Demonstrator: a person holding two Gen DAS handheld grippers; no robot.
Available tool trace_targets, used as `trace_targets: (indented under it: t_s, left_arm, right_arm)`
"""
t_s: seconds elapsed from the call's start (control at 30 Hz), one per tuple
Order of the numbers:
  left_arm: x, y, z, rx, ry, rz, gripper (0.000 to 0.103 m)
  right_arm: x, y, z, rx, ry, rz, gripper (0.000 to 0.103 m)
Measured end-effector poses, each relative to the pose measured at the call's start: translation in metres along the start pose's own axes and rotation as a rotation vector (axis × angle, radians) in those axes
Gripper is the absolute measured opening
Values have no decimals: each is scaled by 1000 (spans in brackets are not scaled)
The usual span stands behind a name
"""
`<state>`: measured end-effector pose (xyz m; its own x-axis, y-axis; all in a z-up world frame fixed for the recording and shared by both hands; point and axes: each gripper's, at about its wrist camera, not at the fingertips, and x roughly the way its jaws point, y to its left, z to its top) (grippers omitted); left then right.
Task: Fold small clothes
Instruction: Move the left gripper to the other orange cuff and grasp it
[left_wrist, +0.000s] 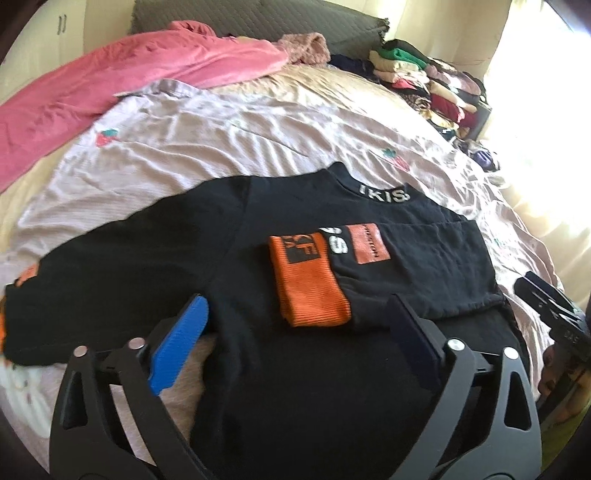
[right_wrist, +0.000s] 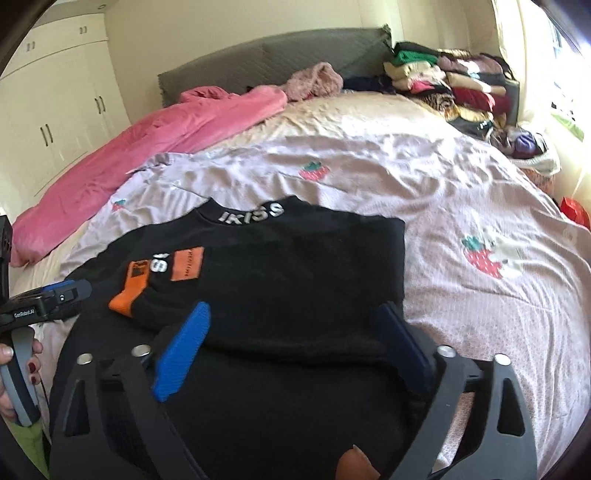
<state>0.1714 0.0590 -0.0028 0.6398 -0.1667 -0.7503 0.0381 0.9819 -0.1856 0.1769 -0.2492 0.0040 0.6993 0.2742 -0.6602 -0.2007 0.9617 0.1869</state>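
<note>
Black sweater (left_wrist: 280, 369) spread flat on the bed (right_wrist: 461, 192), right sleeve folded across the chest, orange cuff (left_wrist: 310, 280) on top. Left gripper (left_wrist: 299, 328) fingers wide apart, hovering, gripping nothing. Right gripper (right_wrist: 295, 332) likewise spread, empty above the hem.
</note>
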Motion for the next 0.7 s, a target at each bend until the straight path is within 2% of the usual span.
trace_targets:
  t_s: [0.37,0.7]
  left_arm:
    - [-35,27,-1,-52,-71,96,93]
    - [-54,52,-1,-105,-113,148,93]
  right_arm:
    - [-9,37,-2,-32,-16,47,95]
    - [-14,73,6,-75,-28,81,95]
